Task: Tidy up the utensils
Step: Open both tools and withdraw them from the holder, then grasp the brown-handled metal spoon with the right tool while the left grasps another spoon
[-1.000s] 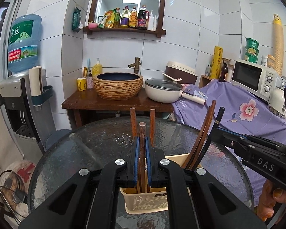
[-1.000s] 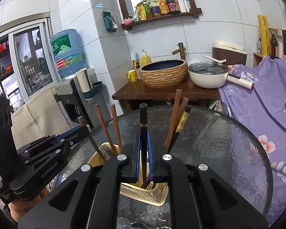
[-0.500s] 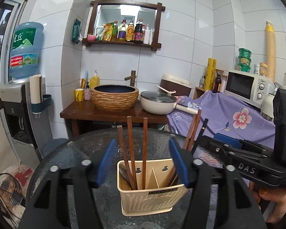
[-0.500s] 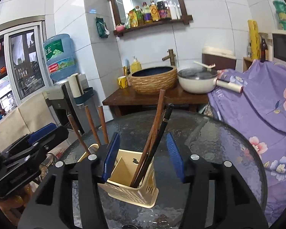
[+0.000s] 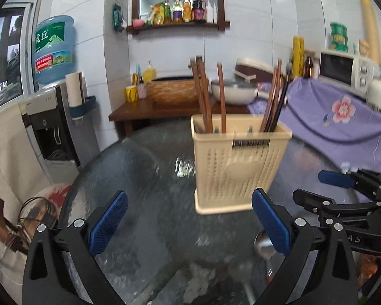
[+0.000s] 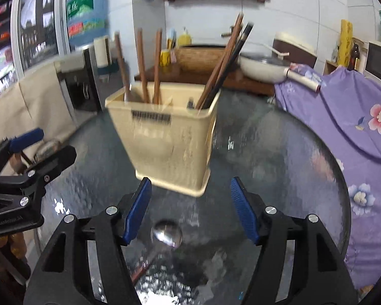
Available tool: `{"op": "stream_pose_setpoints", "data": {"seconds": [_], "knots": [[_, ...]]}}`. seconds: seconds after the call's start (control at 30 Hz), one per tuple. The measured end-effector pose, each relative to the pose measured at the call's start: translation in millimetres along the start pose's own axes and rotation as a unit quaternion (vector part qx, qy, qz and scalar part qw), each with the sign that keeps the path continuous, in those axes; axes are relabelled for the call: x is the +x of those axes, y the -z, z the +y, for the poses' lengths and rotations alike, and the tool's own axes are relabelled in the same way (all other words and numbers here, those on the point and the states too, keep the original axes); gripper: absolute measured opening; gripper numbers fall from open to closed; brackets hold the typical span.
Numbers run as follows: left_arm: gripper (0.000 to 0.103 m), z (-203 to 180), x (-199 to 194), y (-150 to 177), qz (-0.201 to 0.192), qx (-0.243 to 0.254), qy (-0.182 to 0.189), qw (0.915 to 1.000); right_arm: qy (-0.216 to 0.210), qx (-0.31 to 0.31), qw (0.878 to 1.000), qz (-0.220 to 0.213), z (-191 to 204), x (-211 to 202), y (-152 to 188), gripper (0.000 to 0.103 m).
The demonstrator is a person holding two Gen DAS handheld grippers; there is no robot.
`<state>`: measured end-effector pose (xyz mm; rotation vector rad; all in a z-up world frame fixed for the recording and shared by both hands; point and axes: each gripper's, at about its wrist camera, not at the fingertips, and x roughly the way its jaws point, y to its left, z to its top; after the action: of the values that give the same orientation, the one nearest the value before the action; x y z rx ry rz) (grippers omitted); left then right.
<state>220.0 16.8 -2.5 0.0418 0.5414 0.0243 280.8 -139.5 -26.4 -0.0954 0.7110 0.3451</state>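
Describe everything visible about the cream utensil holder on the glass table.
The cream utensil holder is a rectangular plastic basket with perforated walls, a dark label strip near its rim and an inner divider. It stands upright on the glass table. Brown chopsticks lean in its left compartment, brown and black ones in its right. Nothing else touches it.

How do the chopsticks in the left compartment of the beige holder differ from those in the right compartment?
In the right wrist view, the left group of chopsticks in the beige holder are all brown wood; the right group includes a black one. The left group stand spread apart and almost upright; the right group lie bunched together, leaning right. Both groups stand with their lower ends inside the holder on the glass table.
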Motion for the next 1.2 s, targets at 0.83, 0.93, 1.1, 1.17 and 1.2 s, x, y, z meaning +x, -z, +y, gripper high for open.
{"op": "stream_pose_setpoints", "data": {"seconds": [0.83,0.93,1.1,1.17,1.2], "knots": [[0.096,47.6,0.0,63.2,0.067,-0.066,-0.05,0.9943,0.006,0.002,0.993,0.121,30.3,64.3,64.2,0.062],[0.096,49.4,-1.2,63.0,0.064,-0.071,-0.049,0.9942,0.008,0.004,0.993,0.119,31.1,69.0,60.1,0.062],[0.096,53.0,-1.4,65.6,0.066,-0.075,-0.055,0.9935,0.011,0.006,0.993,0.118,37.6,76.1,54.5,0.062],[0.096,55.5,-0.8,67.5,0.069,-0.077,-0.057,0.993,0.012,0.006,0.993,0.117,39.7,78.3,53.0,0.062],[0.096,56.4,-0.5,67.9,0.071,-0.078,-0.058,0.9928,0.012,0.007,0.993,0.116,40.4,79.3,52.2,0.062]]}}
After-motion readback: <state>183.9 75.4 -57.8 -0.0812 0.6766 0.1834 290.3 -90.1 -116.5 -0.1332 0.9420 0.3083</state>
